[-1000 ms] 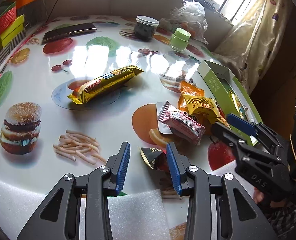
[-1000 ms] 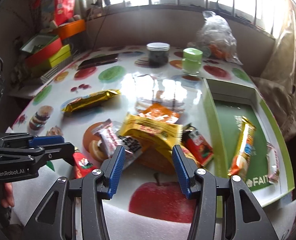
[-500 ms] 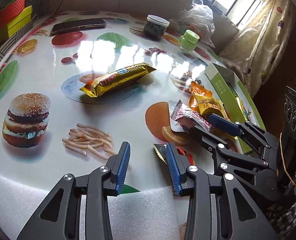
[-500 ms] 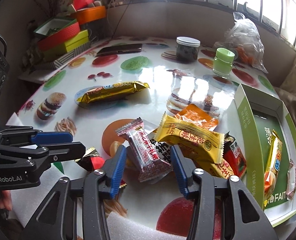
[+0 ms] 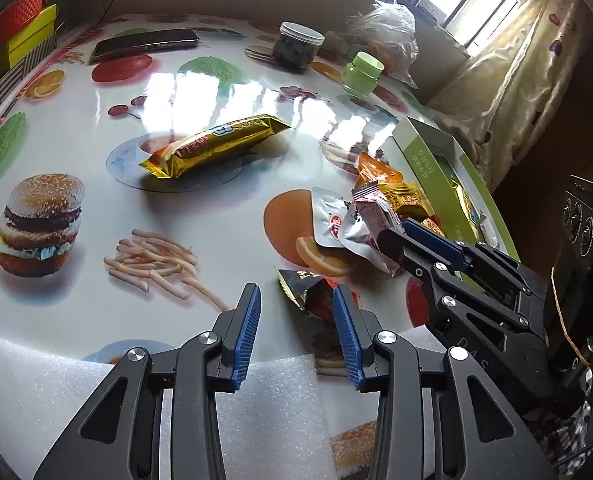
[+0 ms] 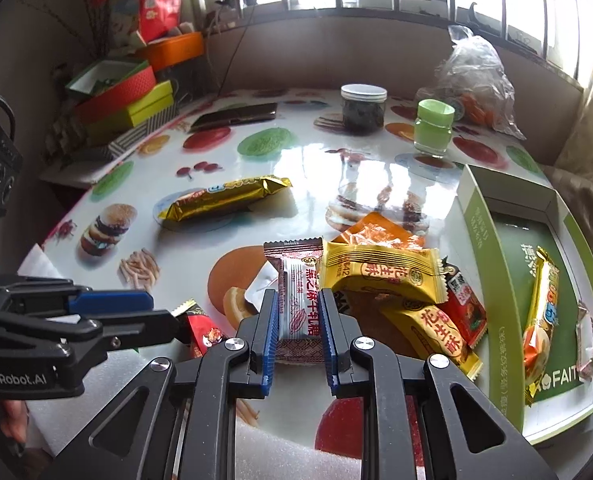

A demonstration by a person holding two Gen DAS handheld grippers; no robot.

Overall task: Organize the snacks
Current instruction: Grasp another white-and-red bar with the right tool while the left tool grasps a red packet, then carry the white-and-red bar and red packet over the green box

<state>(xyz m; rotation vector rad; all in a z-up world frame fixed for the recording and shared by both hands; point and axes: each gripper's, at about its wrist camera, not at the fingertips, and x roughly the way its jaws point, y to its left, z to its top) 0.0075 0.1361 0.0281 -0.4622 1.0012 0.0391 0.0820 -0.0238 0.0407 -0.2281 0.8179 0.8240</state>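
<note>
Snack pile (image 6: 376, 280) sitting mid-table, tray (image 6: 480, 216) lying just right w/ bar (image 6: 540, 312) inside, long bar (image 6: 224, 198) lying left-behind pile, jars (image 6: 363, 110) standing at back

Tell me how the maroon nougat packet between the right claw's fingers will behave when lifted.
The maroon packet looks like thin glossy film, so it is probably light and may slip in the right claw. It overlaps the yellow packet, which might shift. Its free end could droop.
</note>
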